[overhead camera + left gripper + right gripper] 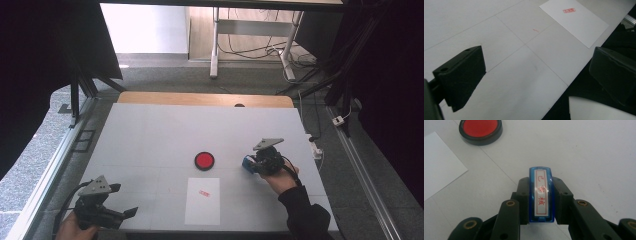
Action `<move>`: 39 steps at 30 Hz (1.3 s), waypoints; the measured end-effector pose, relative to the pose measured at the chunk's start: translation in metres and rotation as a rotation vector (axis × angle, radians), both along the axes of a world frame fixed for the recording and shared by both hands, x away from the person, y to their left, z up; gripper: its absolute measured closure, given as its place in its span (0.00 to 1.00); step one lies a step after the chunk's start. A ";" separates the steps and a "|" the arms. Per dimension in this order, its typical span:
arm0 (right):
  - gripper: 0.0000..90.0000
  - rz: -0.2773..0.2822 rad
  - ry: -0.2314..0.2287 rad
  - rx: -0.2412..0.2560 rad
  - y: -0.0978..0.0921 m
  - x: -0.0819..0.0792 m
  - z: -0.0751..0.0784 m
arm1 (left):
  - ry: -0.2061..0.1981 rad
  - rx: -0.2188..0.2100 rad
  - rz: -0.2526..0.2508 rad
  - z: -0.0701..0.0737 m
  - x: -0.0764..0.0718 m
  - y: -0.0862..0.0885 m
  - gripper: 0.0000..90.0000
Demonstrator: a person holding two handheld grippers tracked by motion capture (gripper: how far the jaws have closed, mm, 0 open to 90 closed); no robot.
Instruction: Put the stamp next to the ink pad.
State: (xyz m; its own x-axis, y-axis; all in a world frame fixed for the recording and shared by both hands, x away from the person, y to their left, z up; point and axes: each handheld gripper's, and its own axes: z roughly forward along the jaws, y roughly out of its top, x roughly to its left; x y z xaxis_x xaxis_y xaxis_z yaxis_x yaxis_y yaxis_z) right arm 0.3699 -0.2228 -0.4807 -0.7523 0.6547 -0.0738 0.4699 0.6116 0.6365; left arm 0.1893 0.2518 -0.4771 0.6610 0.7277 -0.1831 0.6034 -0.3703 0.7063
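We see the table (pixel 150 130) w/ its near edge cut off at the bottom of the high view, so both forearms are only partly in frame. The white paper sheet (pixel 202 200) lies near that edge, centre; its small red stamp mark (pixel 204 192) is too small to read there. The left gripper (pixel 131 212) sits at the near-left corner, jaws spread wide apart w/ nothing between them; in the left gripper view one jaw hangs past the table edge. The right gripper (pixel 541 195) is right of the red ink pad (pixel 204 160), well apart from it, jaws pinching the blue stamp (pixel 541 195) by its long sides. The stamp's red-lettered label faces up; its underside is hidden. Bare table lies ahead & left of the stamp.
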 end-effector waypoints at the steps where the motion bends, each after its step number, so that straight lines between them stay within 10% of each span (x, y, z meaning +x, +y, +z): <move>1: 0.78 0.001 0.002 -0.005 0.000 0.000 -0.001 | -0.001 0.002 0.000 0.000 0.000 0.000 0.01; 39: 0.37 -0.036 -0.028 0.132 0.002 -0.016 0.022 | 0.003 -0.006 0.001 0.000 0.000 0.001 0.01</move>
